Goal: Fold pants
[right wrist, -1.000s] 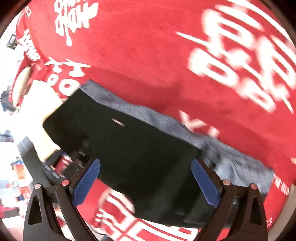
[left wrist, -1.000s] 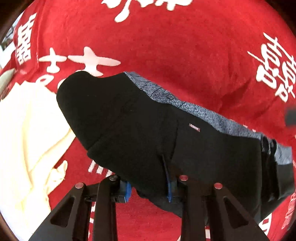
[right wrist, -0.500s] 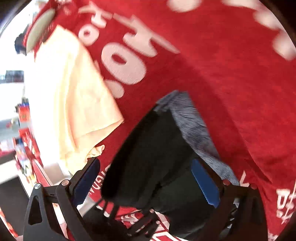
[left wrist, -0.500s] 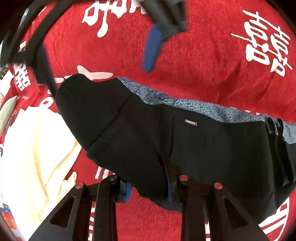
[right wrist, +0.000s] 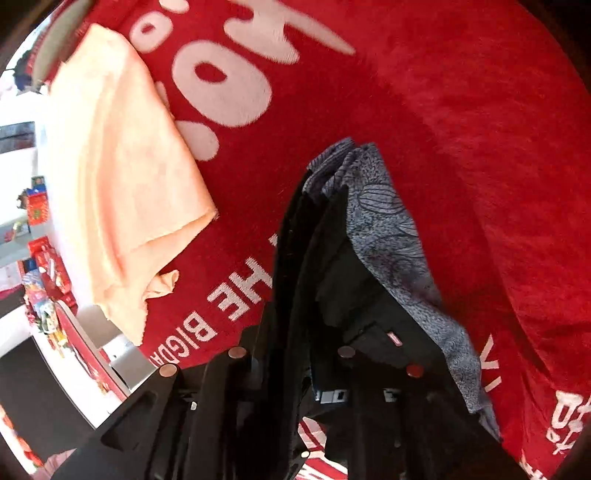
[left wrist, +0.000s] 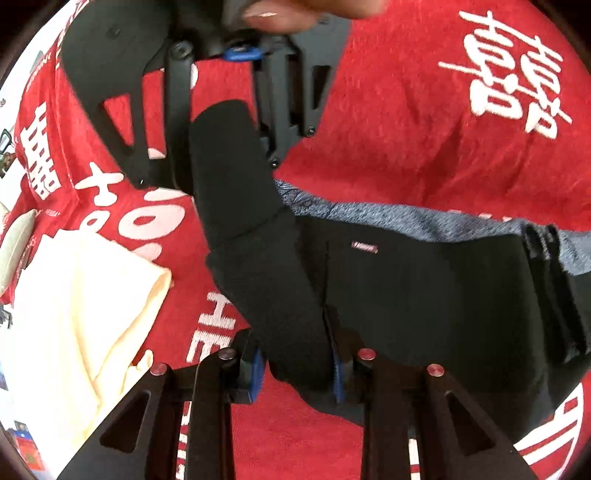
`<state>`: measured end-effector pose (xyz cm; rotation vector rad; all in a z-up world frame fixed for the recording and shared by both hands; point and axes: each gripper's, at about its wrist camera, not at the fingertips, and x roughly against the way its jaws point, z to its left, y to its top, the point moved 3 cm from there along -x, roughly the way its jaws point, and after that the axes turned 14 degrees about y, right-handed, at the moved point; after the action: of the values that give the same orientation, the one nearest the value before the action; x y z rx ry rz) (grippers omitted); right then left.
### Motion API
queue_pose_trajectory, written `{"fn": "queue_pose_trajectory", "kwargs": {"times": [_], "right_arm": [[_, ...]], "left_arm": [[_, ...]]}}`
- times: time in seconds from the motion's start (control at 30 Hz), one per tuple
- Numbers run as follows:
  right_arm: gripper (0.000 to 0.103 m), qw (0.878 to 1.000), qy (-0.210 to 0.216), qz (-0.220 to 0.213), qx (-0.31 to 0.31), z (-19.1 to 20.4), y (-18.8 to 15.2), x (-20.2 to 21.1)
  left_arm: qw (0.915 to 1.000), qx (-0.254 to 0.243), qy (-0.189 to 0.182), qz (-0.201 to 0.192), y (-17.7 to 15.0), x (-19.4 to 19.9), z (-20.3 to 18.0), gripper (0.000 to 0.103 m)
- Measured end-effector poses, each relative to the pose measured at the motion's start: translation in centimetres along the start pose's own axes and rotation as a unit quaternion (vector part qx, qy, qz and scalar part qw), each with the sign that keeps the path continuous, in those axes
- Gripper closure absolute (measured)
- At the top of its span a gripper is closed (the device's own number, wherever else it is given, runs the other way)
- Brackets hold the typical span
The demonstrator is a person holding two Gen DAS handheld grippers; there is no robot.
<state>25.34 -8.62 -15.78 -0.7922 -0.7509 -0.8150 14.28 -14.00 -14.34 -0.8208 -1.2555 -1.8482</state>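
Black pants [left wrist: 406, 288] with a grey patterned lining lie folded across a red blanket [left wrist: 406, 110]. My left gripper [left wrist: 297, 373] is shut on their near edge, blue pads pressing the black cloth. At the top of the left wrist view, my right gripper [left wrist: 225, 155] holds the pants' left end, which stands up between its fingers, and its jaws are closing. In the right wrist view the right gripper [right wrist: 291, 350] has black cloth of the pants [right wrist: 332, 280] pinched between its narrow fingers. A person's hand [left wrist: 295, 11] grips the right tool.
A cream cloth [left wrist: 74, 295] lies on the blanket left of the pants, also seen as the cream cloth [right wrist: 122, 177] in the right wrist view. Beyond it is the blanket's left edge with red packages [right wrist: 44, 280] below. White lettering covers the red blanket [right wrist: 461, 110].
My right gripper swung over to the pants' left end and went from wide open to narrow around it. That end now stands lifted. The left gripper kept its grip.
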Motion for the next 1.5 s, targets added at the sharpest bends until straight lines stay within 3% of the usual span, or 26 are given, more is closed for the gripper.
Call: {"fn": "queue_pose_trajectory", "kwargs": {"times": [0.2, 0.4, 0.67, 0.83, 1.07, 1.27, 1.37, 1.5], "right_arm": [[0.087, 0.995, 0.058, -0.083, -0.001, -1.3, -3.2, 3.8], [0.087, 0.979, 0.117, -0.167, 0.003, -2.8, -8.1, 8.7], [0.087, 0.933, 0.201, -0.297, -0.015, -8.5, -19.6, 15.2], [0.087, 0.898, 0.235, -0.367, -0.055, -14.4, -28.8, 17.1], [0.087, 0.855, 0.274, -0.422, -0.126, -22.6, -38.5, 14.6], [0.087, 0.824, 0.303, -0.441, -0.185, -29.5, -42.4, 10.3], [0.087, 0.813, 0.31, -0.45, -0.2, -31.9, -43.7, 8.8], [0.085, 0.813, 0.304, -0.442, -0.227, -34.7, -44.7, 6.1]], "left_arm": [[0.9996, 0.002, -0.015, -0.024, 1.4, 2.8, -0.2, 0.074], [0.9973, -0.006, -0.043, -0.059, 3.1, 7.2, -1.6, 0.074], [0.9885, -0.058, -0.097, -0.101, 4.4, 14.8, -7.4, 0.074], [0.9763, -0.12, -0.135, -0.118, 3.8, 19.2, -14.4, 0.074], [0.957, -0.217, -0.149, -0.122, 1.1, 21.5, -23.5, 0.074], [0.9444, -0.278, -0.14, -0.107, -2.0, 20.6, -30.2, 0.074], [0.9392, -0.299, -0.131, -0.106, -3.5, 20.3, -32.4, 0.073], [0.9354, -0.32, -0.111, -0.103, -4.8, 19.6, -34.1, 0.071]]}}
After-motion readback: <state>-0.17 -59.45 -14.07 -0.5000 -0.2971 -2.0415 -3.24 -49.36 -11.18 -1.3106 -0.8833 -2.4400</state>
